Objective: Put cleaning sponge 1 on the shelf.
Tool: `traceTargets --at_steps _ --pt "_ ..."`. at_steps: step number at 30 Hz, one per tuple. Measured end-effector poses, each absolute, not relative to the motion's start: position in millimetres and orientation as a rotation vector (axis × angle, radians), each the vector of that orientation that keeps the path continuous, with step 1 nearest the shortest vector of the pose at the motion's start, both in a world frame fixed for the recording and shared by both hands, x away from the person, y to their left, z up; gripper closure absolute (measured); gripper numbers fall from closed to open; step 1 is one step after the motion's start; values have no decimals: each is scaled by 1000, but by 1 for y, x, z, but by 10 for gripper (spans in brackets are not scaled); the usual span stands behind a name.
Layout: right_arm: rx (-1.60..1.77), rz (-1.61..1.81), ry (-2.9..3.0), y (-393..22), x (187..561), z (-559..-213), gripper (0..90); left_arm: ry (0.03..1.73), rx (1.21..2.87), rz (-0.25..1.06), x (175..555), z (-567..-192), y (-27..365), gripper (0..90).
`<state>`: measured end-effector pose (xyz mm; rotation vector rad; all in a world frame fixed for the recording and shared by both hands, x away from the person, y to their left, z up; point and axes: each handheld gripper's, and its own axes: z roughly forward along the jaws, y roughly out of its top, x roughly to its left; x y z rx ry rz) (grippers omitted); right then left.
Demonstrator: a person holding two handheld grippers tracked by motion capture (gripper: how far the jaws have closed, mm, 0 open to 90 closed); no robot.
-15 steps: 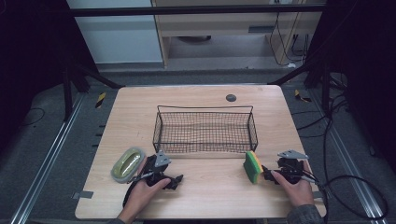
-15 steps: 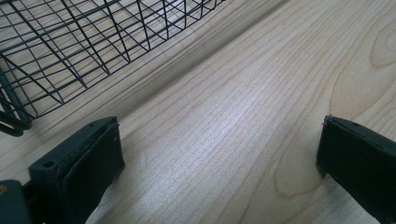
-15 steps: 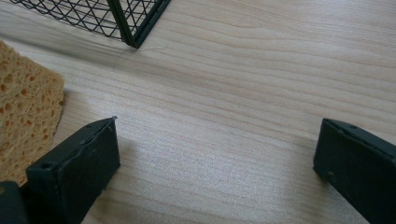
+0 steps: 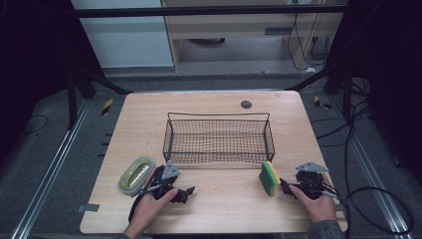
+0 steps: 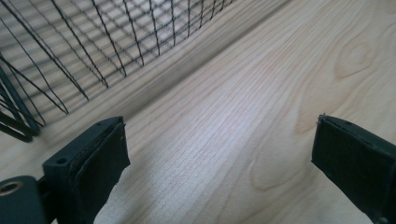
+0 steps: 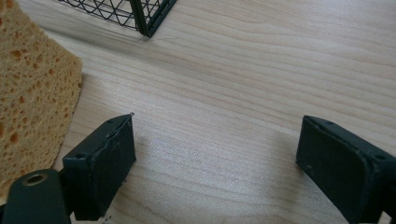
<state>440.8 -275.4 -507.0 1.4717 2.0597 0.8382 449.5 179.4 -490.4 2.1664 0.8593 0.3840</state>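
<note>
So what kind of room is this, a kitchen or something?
Probably a lab or workshop set up for recording, not a kitchen. A plain wooden table stands between dark metal frame rails, loose cables trail across the grey floor, and only a wire basket and a sponge sit out as practice things.

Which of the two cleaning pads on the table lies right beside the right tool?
The yellow-and-green sponge, lying just left of the right tool, near the basket's right corner. The oval scrubber lies by the left tool instead.
</note>
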Motion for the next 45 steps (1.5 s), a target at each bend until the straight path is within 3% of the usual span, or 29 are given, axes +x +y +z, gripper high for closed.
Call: traceTargets --at_steps 12,18,23,28,35,45 --pt "1461 887 2049 -278 442 -511 134 991 2277 440 462 -415 231 42" --pt "1458 897 2049 -278 443 -511 129 1070 2393 433 479 -396 260 64" --pt "1452 894 2051 -279 443 -511 127 1107 2493 391 489 -394 276 116" --pt "1447 895 2054 -279 444 -511 124 1157 2589 344 497 -401 290 271" --pt "1463 908 2053 -278 444 -511 117 1189 2633 269 500 -405 301 420" --pt "1460 910 2054 -278 445 -511 115 1226 2620 182 507 -410 309 447"
